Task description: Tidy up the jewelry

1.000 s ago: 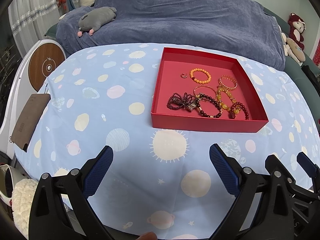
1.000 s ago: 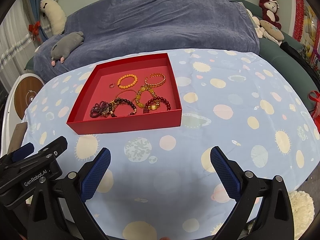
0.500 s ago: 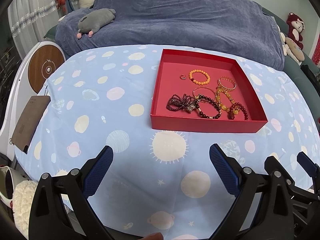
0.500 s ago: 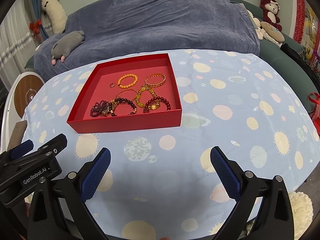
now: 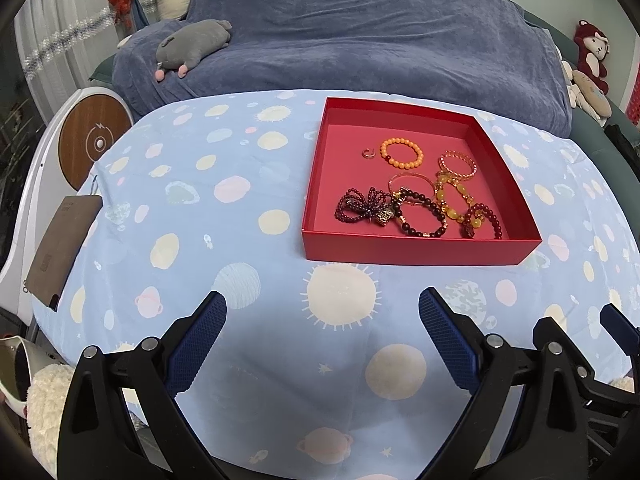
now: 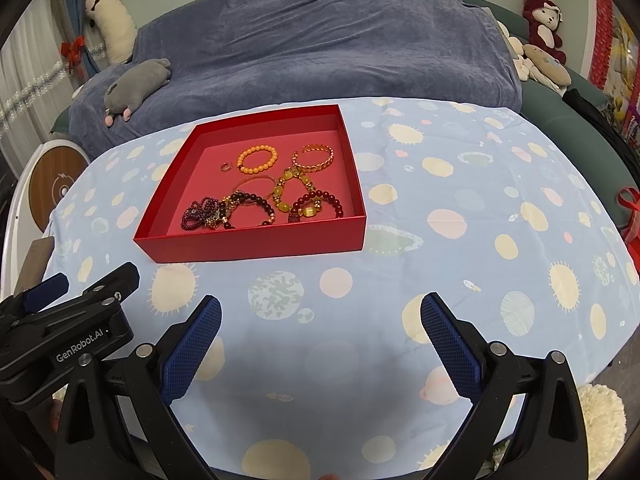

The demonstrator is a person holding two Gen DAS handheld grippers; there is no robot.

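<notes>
Nearest the cameras, both tools are held low over the front edge of the table. The left gripper [image 5: 322, 320] is spread wide with nothing between its blue pads, and the right gripper [image 6: 320, 322] is spread just as wide and just as empty. Plenty of bare tablecloth [image 5: 192, 216] is left between the fingertips and the red box [image 5: 416, 250], so the approach is clear from the front.

The box is seen right of centre in the left view and left of centre in the right one, well in from every table edge. All the jewelry is inside it: a dark red bead cluster [image 5: 362, 208] and dark bead bracelet [image 5: 424, 216] near the front wall, a yellow bead strand [image 5: 454, 200] beside them, then an orange bead bracelet [image 5: 401, 153], a small ring [image 5: 368, 153] and a gold bangle [image 5: 458, 165] further back.

A brown pouch [image 5: 60, 244] at the left table edge is shown fully only in the left view; wide open cloth right of the box is shown only in the right view.

Behind, a blue-covered sofa [image 6: 320, 48] is seen.

Compared with a second ago, hardly anything is changed; the box is framed a touch lower.
</notes>
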